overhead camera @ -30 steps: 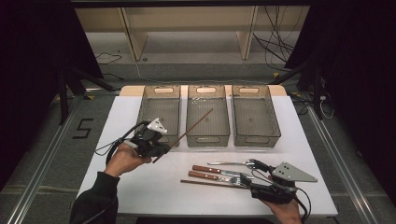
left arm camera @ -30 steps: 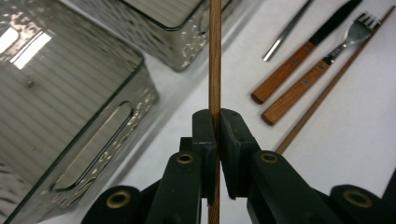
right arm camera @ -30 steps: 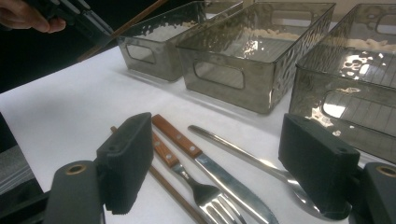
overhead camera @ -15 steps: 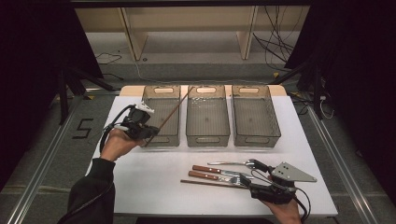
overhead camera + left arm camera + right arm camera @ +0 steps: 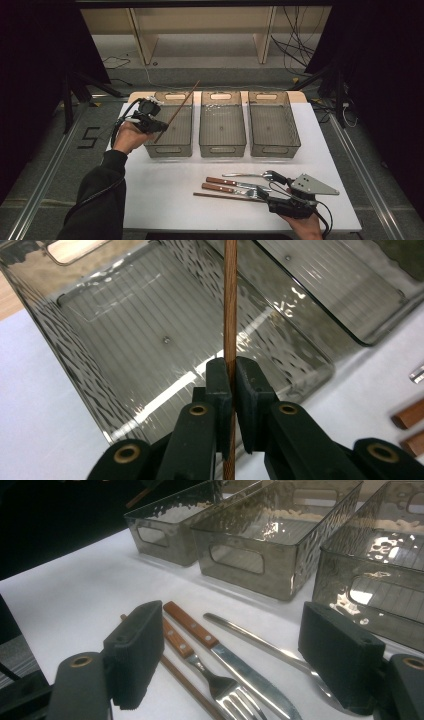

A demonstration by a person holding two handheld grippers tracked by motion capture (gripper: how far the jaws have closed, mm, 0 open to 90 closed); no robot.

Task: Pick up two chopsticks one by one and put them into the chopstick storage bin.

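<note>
left gripper [image 5: 152, 123] moved left, fingers clamped on chopstick [image 5: 176, 112] over left bin [image 5: 170, 149]. right gripper [image 5: 267, 192] fingers wide above cutlery [image 5: 235, 186] on worktop [image 5: 165, 195].

A lab: black curtains [image 5: 45, 40], floor rails [image 5: 47, 165], loose cables [image 5: 295, 47].

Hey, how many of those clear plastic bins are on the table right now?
3, in a row across the far half of the table: the left bin under the left gripper's chopstick, the middle bin, and the right bin. None looks hidden.
</note>
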